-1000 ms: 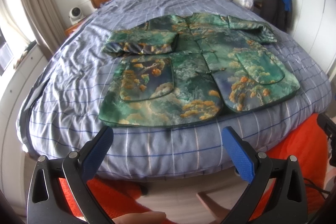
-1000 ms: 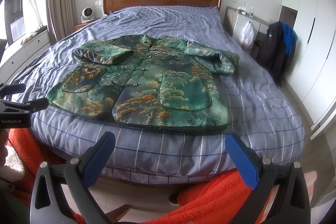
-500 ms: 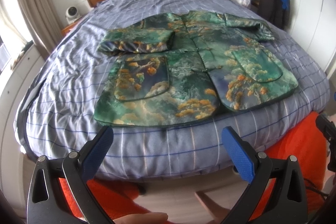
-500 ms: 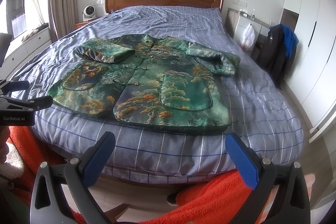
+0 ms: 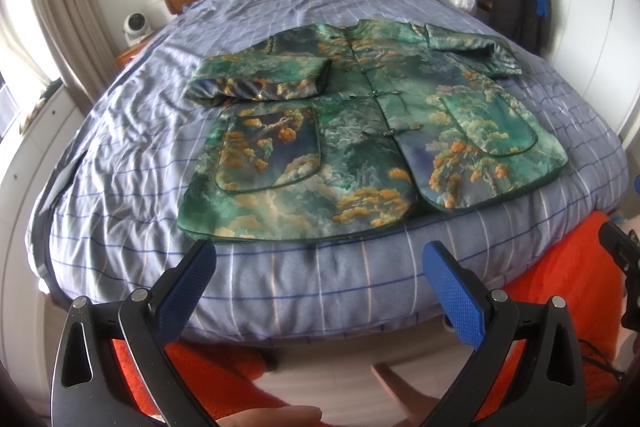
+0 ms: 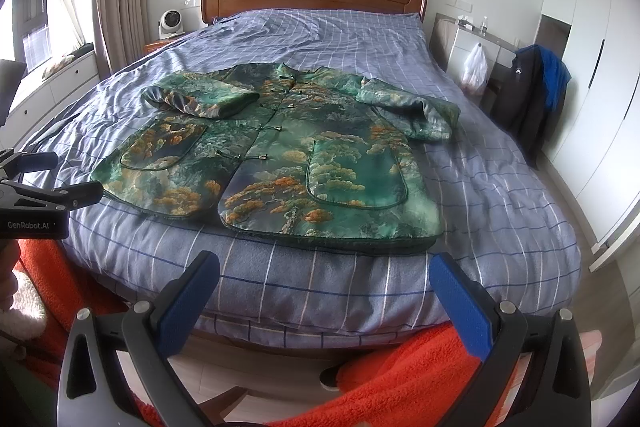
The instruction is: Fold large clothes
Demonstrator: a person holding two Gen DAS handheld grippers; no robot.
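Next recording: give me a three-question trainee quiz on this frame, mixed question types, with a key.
1. True or false: the left tongs are shut on the hem of the green patterned jacket.
2. Multiple choice: the jacket's sleeves are (a) hanging off the bed, (b) both folded in across the chest, (c) folded in on one side while the other lies bent outward beside the body.
3. Fill in: the jacket's front is fastened and its hem lies toward the ____ edge of the bed, the one closest to the right tongs.

Key
1. False: both tongs are open, short of the bed, touching nothing.
2. c
3. near (foot)
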